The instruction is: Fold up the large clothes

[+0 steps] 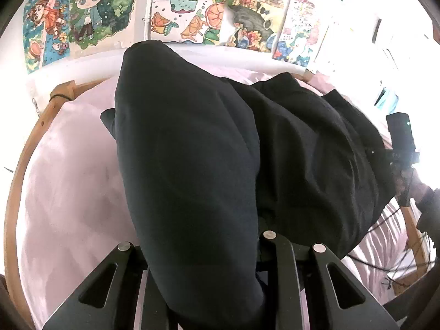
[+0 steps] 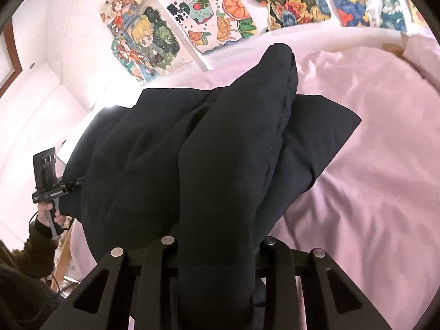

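At the bottom of the left wrist view, the left gripper (image 1: 203, 288) is clamped on a thick fold of a dark padded garment (image 1: 192, 151), the cloth rising out of the narrow gap between its black fingers (image 1: 277, 269) and filling the middle of the frame. At the bottom of the right wrist view, the right gripper (image 2: 217, 283) pinches another bunched fold of the same garment (image 2: 220, 151), which bulges up between its fingers (image 2: 156, 269) toward the top centre.

Beyond the two held folds, the rest of the garment spreads across a pink bedsheet (image 1: 68, 192), one flat corner lying toward the right of centre in the right wrist view. A wooden bed frame (image 1: 16, 178) curves along the left edge of the left wrist view.

At the left edge of the right wrist view, a person's hand (image 2: 49, 214) in a dark sleeve (image 2: 35, 250) grips the handle of the left gripper's body; the right gripper shows at the right edge of the left wrist view.

Farthest off, colourful cartoon drawings (image 1: 181, 8) hang in a row on the white wall across the top of both views.
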Demonstrator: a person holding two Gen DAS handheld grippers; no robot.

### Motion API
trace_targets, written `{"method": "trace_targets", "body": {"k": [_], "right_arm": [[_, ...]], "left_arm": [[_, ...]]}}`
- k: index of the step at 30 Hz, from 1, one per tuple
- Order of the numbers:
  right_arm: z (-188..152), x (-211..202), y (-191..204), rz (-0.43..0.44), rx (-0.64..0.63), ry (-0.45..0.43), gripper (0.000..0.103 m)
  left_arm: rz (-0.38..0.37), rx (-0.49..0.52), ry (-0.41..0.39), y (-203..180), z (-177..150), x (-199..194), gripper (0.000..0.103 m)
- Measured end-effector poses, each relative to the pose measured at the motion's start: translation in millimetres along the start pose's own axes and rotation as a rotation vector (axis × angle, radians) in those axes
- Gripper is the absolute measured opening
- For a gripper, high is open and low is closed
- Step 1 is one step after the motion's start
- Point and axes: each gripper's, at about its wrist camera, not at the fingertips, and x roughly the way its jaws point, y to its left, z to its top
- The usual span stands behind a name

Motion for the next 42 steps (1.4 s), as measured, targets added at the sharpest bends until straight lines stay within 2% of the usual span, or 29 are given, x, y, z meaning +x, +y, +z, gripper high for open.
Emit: {"method": "trace_targets", "body": {"k": [5, 9, 11, 13, 16, 18, 19, 20, 21, 24, 26, 30, 34, 37, 40, 42], "right_arm": [[-25, -11, 38, -0.092, -0.004, 0.041, 0.026], [-51, -2, 38, -0.128, 0.026, 0.109, 0.026], [-56, 4, 37, -0.144, 0.033, 0.122, 0.027], [-58, 8, 32, -0.148, 0.059, 0.121, 0.029], [-59, 14, 24, -0.165, 0.074, 0.140, 0.036], [-59, 19, 22, -0.183, 0.082, 0.151, 0.048], [-61, 21, 20, -0.197, 0.090, 0.153, 0.050], [-62, 23, 19, -0.217, 0.097, 0.154, 0.058], [-63, 24, 18, -0.242, 0.104, 0.153, 0.066], [-69, 21, 16, -0.295, 0.132, 0.136, 0.074], [-72, 17, 16, -0.334, 0.154, 0.123, 0.081], [-83, 10, 33, -0.430, 0.123, 0.084, 0.095], [-100, 4, 55, -0.525, 0.045, 0.037, 0.101], [-114, -6, 65, -0.569, 0.043, -0.010, 0.103], [-126, -20, 77, -0.588, 0.034, -0.071, 0.103], [-133, -28, 90, -0.595, 0.018, -0.113, 0.103]], "left_arm": [[-0.001, 0.012, 0.070, -13, -19, -14, 0.019], [0.017, 0.001, 0.160, -14, -32, -1, 0.020], [0.034, -0.004, 0.173, -12, -39, 9, 0.020], [0.032, -0.052, 0.180, -6, -43, 16, 0.022], [0.039, -0.127, 0.197, 5, -48, 25, 0.028], [0.060, -0.137, 0.200, 7, -51, 27, 0.035], [0.068, -0.147, 0.201, 9, -52, 28, 0.037], [0.079, -0.159, 0.204, 10, -52, 27, 0.042], [0.102, -0.178, 0.214, 11, -52, 27, 0.048], [0.186, -0.226, 0.241, 14, -51, 23, 0.063], [0.245, -0.253, 0.248, 12, -51, 17, 0.069], [0.353, -0.258, 0.192, 3, -56, 2, 0.091], [0.406, -0.240, 0.127, -11, -67, -9, 0.096], [0.444, -0.246, 0.091, -20, -78, -18, 0.098], [0.473, -0.239, 0.047, -34, -91, -30, 0.099], [0.486, -0.232, -0.011, -43, -95, -40, 0.099]]}}
